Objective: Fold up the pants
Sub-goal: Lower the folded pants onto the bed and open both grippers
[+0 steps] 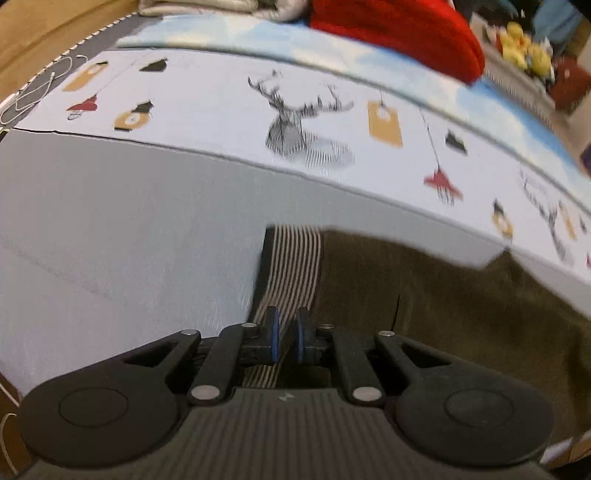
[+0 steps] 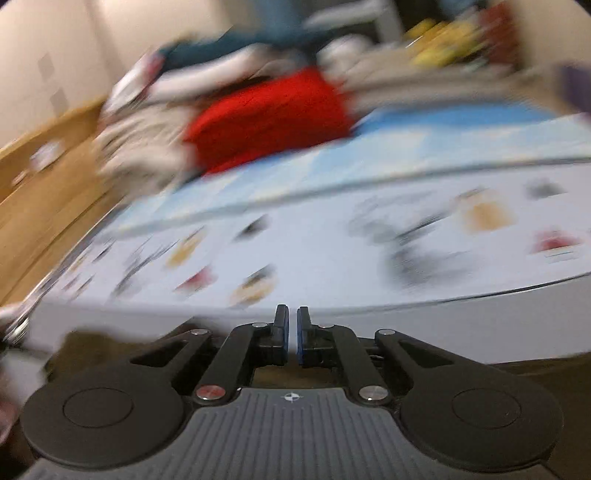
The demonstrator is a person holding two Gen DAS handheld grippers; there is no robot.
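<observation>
Dark olive-brown pants (image 1: 443, 314) lie on a pale grey sheet (image 1: 129, 221), reaching the lower right of the left wrist view. Their striped elastic waistband (image 1: 295, 258) runs down between the blue-padded fingers of my left gripper (image 1: 287, 334), which is shut on it. In the blurred right wrist view, my right gripper (image 2: 291, 332) is shut with nothing between its pads and hangs above the sheet. Dark pants fabric (image 2: 535, 365) shows only at the lower corners there.
A printed cover (image 1: 221, 103) with a deer head and tags lies beyond the grey sheet. Further back are a red garment (image 1: 399, 29), pale bedding (image 1: 207, 7) and yellow toys (image 1: 521, 44). A white cable (image 1: 33, 92) lies at the left edge beside wood panelling (image 2: 44, 192).
</observation>
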